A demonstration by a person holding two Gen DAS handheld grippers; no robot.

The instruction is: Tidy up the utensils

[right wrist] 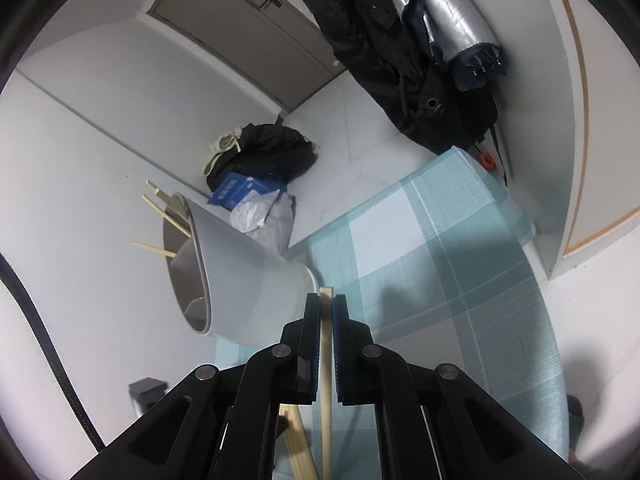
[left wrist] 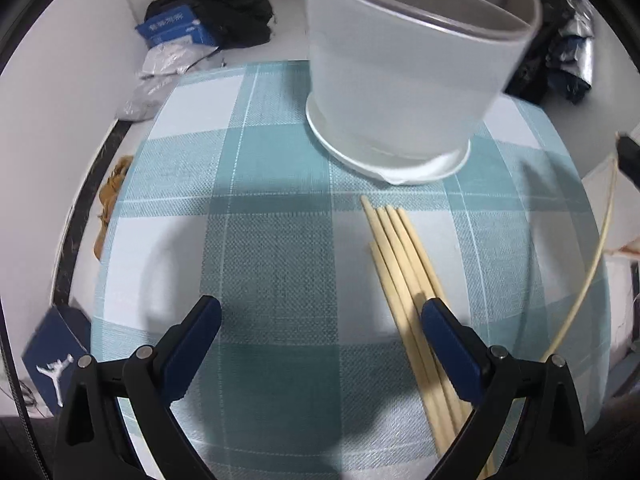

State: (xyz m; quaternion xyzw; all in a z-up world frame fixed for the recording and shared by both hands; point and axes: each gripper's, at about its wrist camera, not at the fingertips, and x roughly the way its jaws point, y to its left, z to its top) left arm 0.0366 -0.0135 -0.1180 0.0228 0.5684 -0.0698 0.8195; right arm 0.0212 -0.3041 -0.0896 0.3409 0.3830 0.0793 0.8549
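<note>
In the left wrist view, several wooden chopsticks (left wrist: 404, 272) lie in a bundle on a teal checked placemat (left wrist: 272, 208). My left gripper (left wrist: 322, 314) hangs open above the mat, and its right finger (left wrist: 444, 332) overlaps the bundle. Just beyond stands a translucent white utensil holder (left wrist: 400, 72) with a divider inside. At the right edge a single chopstick (left wrist: 592, 272) slants down from the right gripper's dark tip (left wrist: 628, 156). In the right wrist view, my right gripper (right wrist: 326, 298) is shut on that chopstick (right wrist: 325, 360), beside the holder (right wrist: 240, 272), which has chopsticks (right wrist: 164, 216) sticking out of it.
A heap of black clothing (left wrist: 236, 8) with a blue box (left wrist: 176, 28) and plastic bags (left wrist: 160, 72) sits at the back left. A blue carton (left wrist: 52, 360) lies off the mat's left corner. A black jacket (right wrist: 384, 40) and a silver umbrella (right wrist: 448, 20) hang behind the table.
</note>
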